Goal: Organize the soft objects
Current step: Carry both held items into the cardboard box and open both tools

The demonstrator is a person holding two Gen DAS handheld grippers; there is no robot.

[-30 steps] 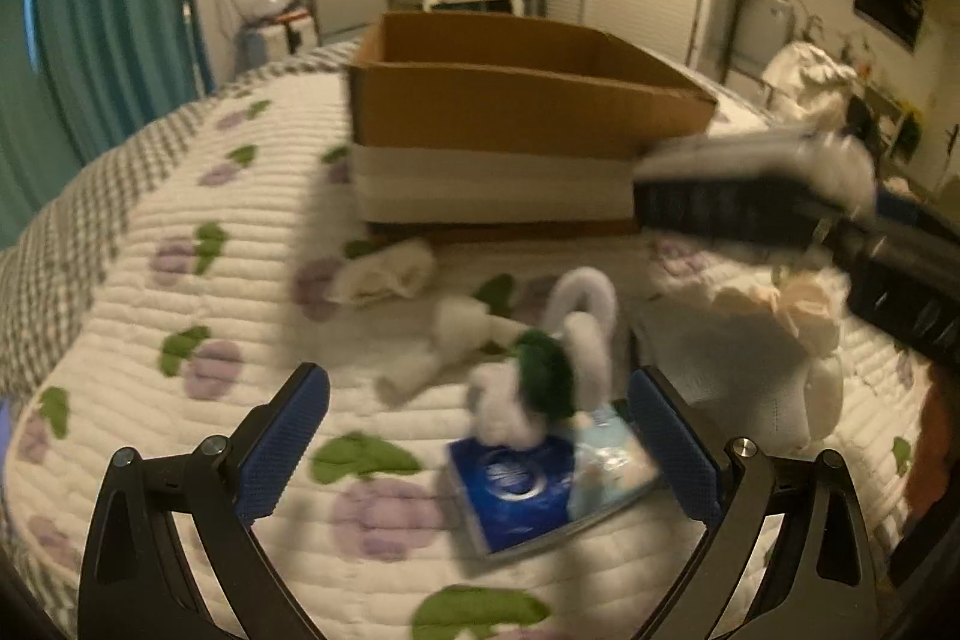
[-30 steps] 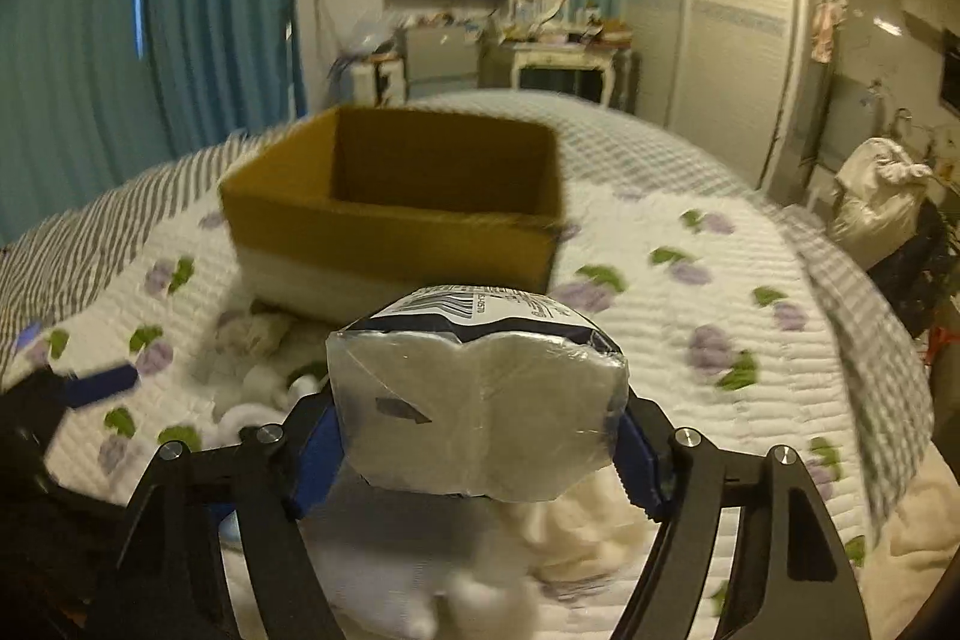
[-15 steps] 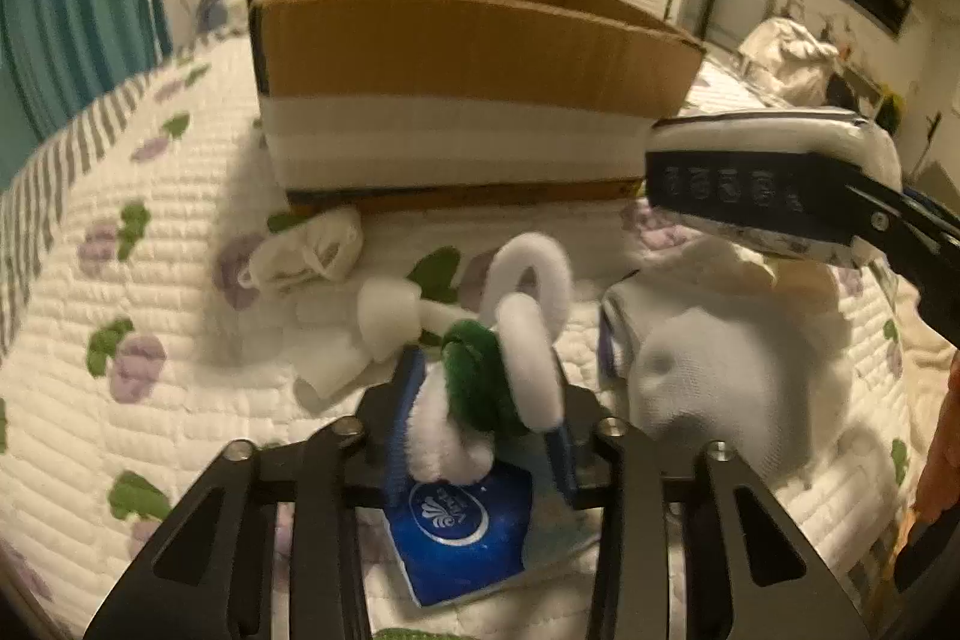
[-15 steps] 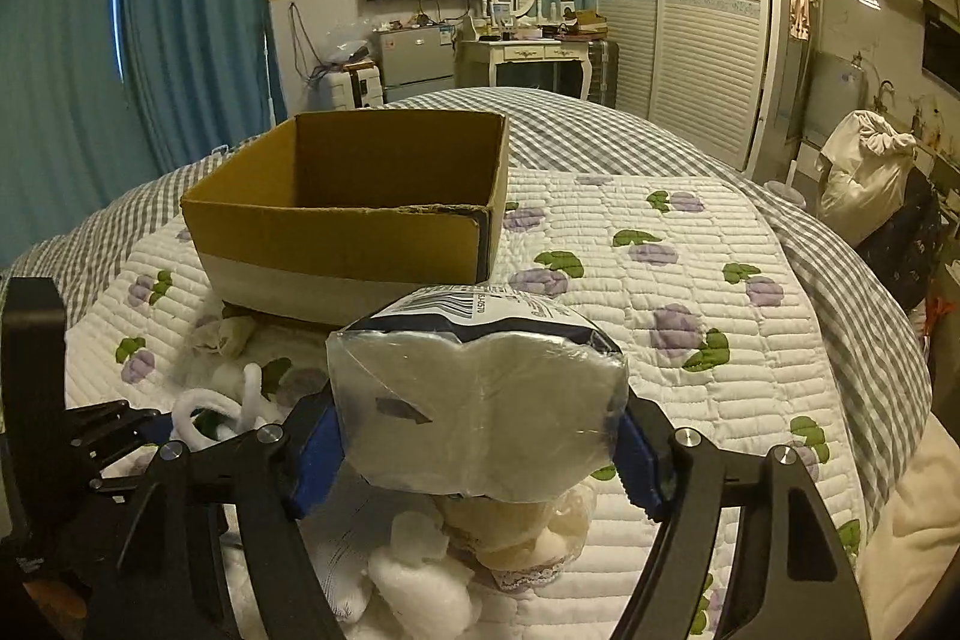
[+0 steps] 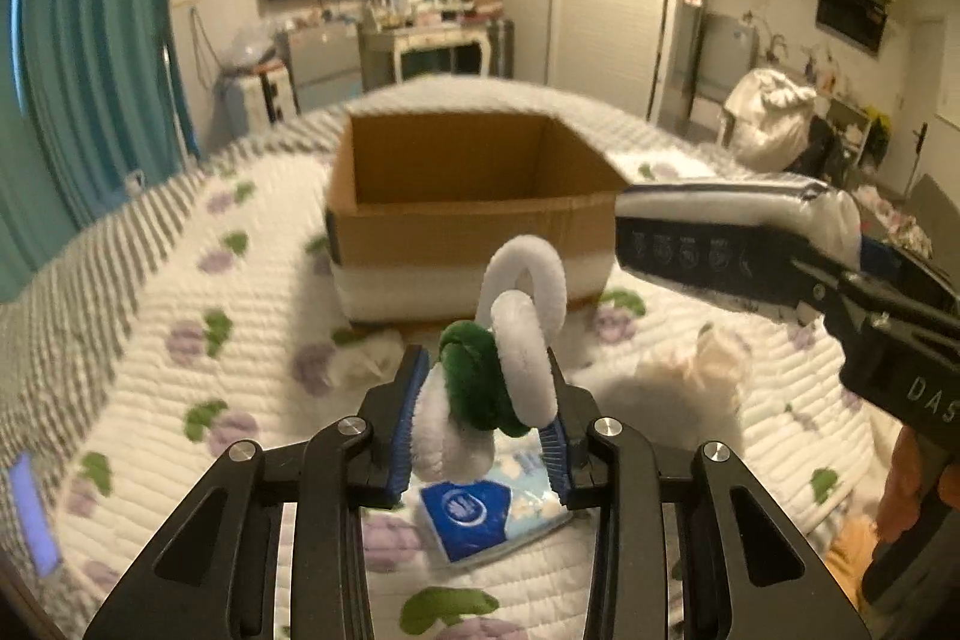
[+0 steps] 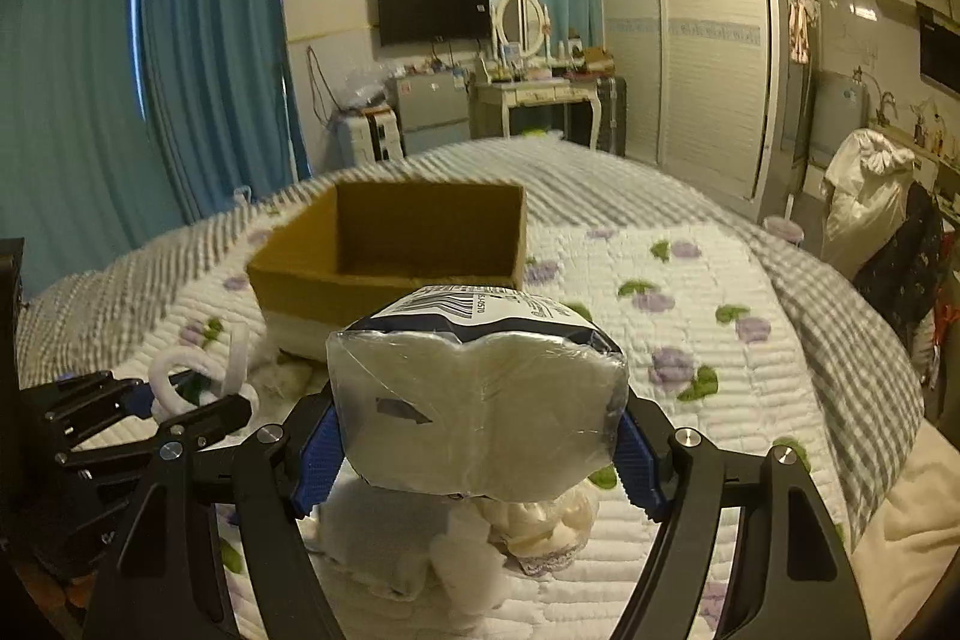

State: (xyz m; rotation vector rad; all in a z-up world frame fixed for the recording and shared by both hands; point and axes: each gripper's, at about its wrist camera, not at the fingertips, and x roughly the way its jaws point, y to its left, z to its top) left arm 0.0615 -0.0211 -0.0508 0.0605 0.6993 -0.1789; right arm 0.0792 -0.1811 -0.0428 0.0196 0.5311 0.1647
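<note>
The left tongs [image 5: 483, 415] are clamped on a fuzzy white-and-green loop toy [image 5: 510, 340], lifted clear of the bed quilt [image 5: 180, 292]; the right tongs [image 6: 477, 451] are closed on a wrapped white pack [image 6: 477, 412], squeezing its sides in, and it too hangs above the quilt; the cardboard box [image 5: 462, 196] stands open ahead of both, near but not yet under either load; below lie a blue tissue packet [image 5: 480, 511] and a heap of pale socks [image 6: 456, 550].

Risk, as I judge it: the toy is pinched low on its body, so the loops above the blue pads [image 5: 408, 412] could flop or slide out as it is carried; the slick film on the pack may let it creep forward between the pads; the two tongs are close, side by side, and heading for one opening they could knock each other or catch the near box wall.

The toy's long axis stands upright, loops pointing up and a little toward the box; the pack's long axis runs forward along the fingers toward the box, barcode face up.
</note>
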